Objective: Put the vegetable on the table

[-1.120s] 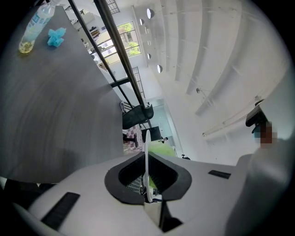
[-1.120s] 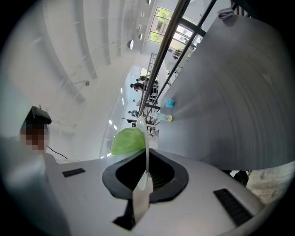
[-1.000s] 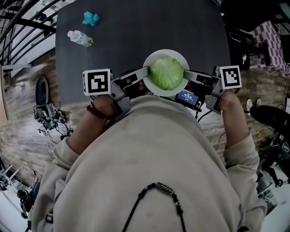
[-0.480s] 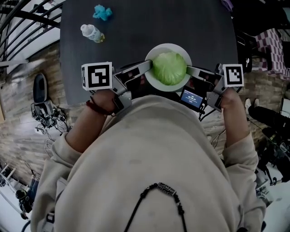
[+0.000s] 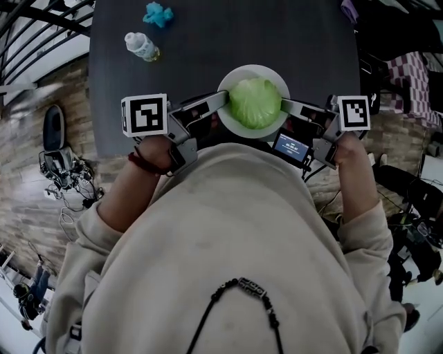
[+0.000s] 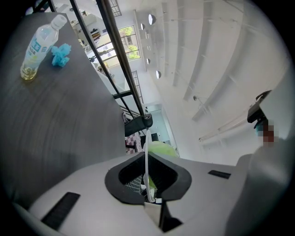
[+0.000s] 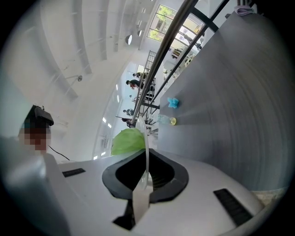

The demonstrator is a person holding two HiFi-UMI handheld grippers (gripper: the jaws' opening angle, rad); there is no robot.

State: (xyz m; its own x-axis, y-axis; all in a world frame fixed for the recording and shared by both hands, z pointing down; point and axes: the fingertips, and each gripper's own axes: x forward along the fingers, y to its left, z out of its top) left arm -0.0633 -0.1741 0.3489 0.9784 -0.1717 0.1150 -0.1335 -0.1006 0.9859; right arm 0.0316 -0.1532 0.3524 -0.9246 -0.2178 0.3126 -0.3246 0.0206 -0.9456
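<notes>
A green cabbage [image 5: 255,102] rests on a white plate [image 5: 232,123], held in the air over the near edge of the dark grey table [image 5: 228,34]. My left gripper [image 5: 223,101] is shut on the plate's left rim and my right gripper [image 5: 285,105] is shut on its right rim. In the left gripper view the plate rim [image 6: 146,159] stands edge-on between the jaws of the left gripper [image 6: 148,185], with the cabbage [image 6: 161,148] behind it. In the right gripper view the plate rim [image 7: 146,152] sits between the jaws of the right gripper [image 7: 146,177], beside the cabbage [image 7: 127,140].
A plastic bottle [image 5: 141,46] lies on the table's far left, with a crumpled blue thing [image 5: 159,14] beyond it. Black railings [image 5: 34,21] run past the table's left side. A checked cloth [image 5: 412,76] and cables lie on the floor around.
The plate with the cabbage, held by both grippers, has moved slightly forward over the table edge. The grip on both rims is unchanged.
</notes>
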